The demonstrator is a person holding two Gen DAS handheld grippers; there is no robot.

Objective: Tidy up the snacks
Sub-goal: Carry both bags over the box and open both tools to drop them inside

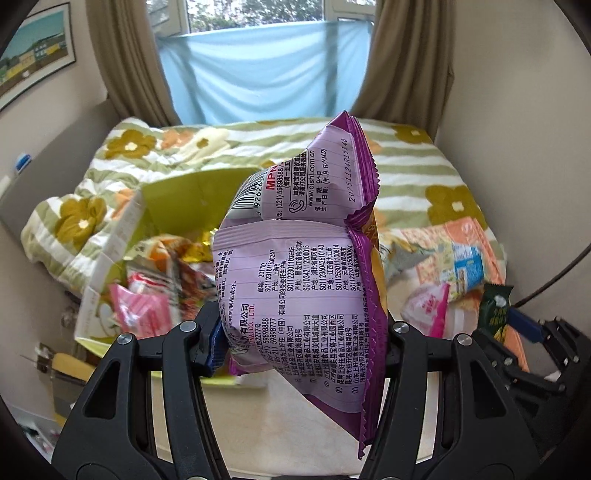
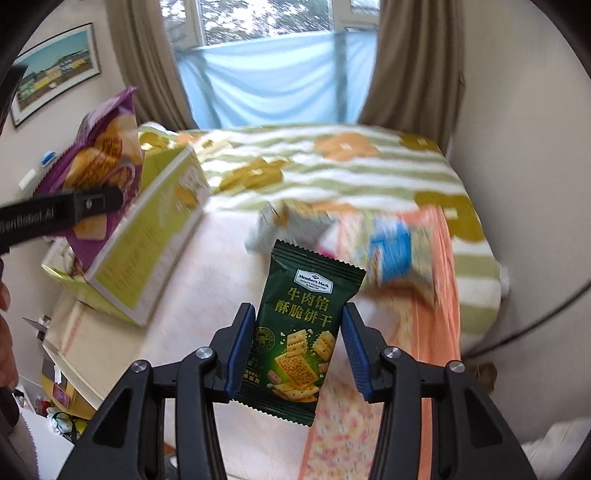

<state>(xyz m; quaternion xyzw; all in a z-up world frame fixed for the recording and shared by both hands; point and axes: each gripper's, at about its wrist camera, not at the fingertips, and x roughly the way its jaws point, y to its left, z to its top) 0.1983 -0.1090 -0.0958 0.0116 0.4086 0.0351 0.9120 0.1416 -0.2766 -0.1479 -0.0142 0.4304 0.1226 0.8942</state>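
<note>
Soft daylight, fisheye bend, motion blur

We see light from the curtained window (image 1: 255, 14) behind; the glossy purple snack bag (image 1: 295, 266) is sharp, the yellow-green cardboard box (image 2: 147, 236) and striped floral blanket (image 2: 332, 166) smear, and dark round corners frame both views.

The yellow-green box (image 2: 147, 236) stands open-topped on the bed's (image 2: 207, 295) left side, already crowded with snack packets (image 1: 155, 288). A bare strip of pale sheet lies between the box and the loose snack pile (image 2: 373, 243) on the right. The purple chip bag (image 1: 295, 266) fills the middle of the left wrist view, hiding the bed behind it. The folded flowered quilt (image 2: 332, 166) closes off the far end.
</note>
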